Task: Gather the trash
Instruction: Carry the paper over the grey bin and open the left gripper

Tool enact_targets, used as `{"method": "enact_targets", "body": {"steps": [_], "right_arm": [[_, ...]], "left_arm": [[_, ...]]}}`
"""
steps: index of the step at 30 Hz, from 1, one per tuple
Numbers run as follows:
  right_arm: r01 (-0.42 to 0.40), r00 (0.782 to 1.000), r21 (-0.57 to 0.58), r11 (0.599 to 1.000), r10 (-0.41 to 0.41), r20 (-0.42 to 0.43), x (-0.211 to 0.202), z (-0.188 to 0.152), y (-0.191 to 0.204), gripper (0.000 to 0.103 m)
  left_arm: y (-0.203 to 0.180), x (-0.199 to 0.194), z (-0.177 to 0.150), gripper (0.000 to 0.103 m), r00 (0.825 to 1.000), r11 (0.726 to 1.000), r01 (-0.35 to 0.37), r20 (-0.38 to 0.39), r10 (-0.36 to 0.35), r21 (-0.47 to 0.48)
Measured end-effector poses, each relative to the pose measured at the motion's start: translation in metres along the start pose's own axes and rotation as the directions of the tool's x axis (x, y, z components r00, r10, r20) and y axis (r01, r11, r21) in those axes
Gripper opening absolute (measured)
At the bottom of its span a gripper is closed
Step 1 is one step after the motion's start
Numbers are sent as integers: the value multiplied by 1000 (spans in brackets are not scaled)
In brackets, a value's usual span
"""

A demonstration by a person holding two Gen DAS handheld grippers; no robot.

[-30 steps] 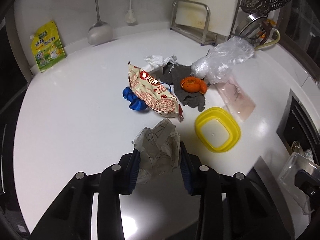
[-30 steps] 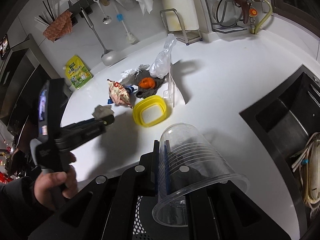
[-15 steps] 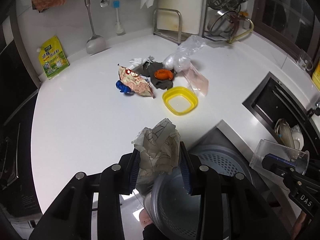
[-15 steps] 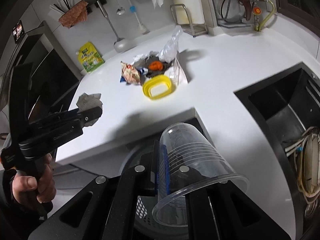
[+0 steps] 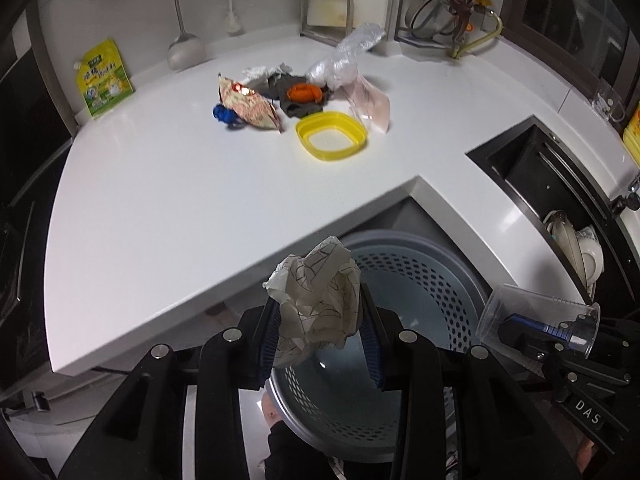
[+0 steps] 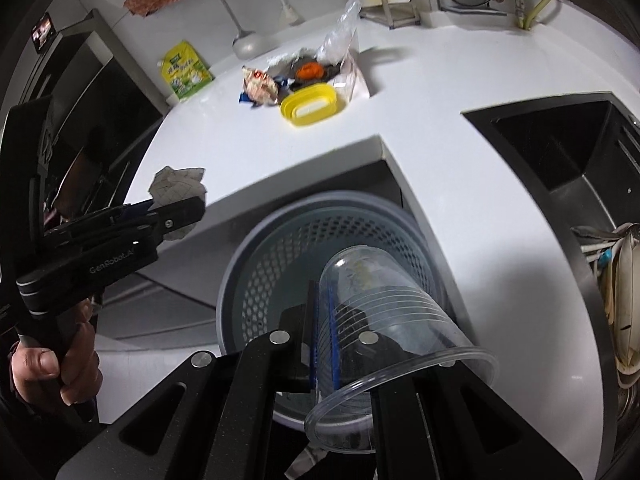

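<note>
Disposal step. The left gripper is clamped on a crumpled paper wad, the right gripper on a clear plastic cup — both beyond the desk's front edge, over the perforated bin. Next, judged: release both; remaining litter lies near the desk's back edge.

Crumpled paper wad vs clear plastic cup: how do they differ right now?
The crumpled paper wad is opaque, off-white with dark lines, and shapeless; the clear plastic cup is see-through, ribbed and keeps its form. The left gripper squeezes the wad whole between both pads; the right gripper pinches only the cup's wall, one finger inside. The cup is tipped on its side. Both hang over the perforated grey bin.
</note>
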State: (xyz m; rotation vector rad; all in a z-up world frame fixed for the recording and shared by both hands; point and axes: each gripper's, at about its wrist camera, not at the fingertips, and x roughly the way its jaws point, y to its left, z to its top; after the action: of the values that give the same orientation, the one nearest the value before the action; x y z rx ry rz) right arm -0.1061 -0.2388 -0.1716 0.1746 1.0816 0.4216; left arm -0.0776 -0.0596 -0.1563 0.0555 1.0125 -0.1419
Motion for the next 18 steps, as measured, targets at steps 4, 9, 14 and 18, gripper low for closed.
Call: {"method": "enact_targets", "body": {"steps": [4, 9, 14, 18], "right_arm": [[-8, 1000, -20, 1000, 7, -19, 6, -6, 2, 5], [-8, 999, -14, 1000, 7, -52, 18, -11, 0, 5], [-13, 997, -1, 1000, 13, -71, 24, -16, -3, 5], [-18, 995, 5, 1000, 18, -98, 31, -19, -2, 5]], "left_arm": [[-6, 8, -12, 36, 1000, 1000, -1, -25, 1, -2], [-12, 17, -20, 36, 999, 1000, -12, -45, 12, 15], [-14, 23, -24, 36, 998, 1000, -4, -68, 5, 15], [-16, 28, -25, 36, 996, 1000, 3, -87, -2, 17]]}}
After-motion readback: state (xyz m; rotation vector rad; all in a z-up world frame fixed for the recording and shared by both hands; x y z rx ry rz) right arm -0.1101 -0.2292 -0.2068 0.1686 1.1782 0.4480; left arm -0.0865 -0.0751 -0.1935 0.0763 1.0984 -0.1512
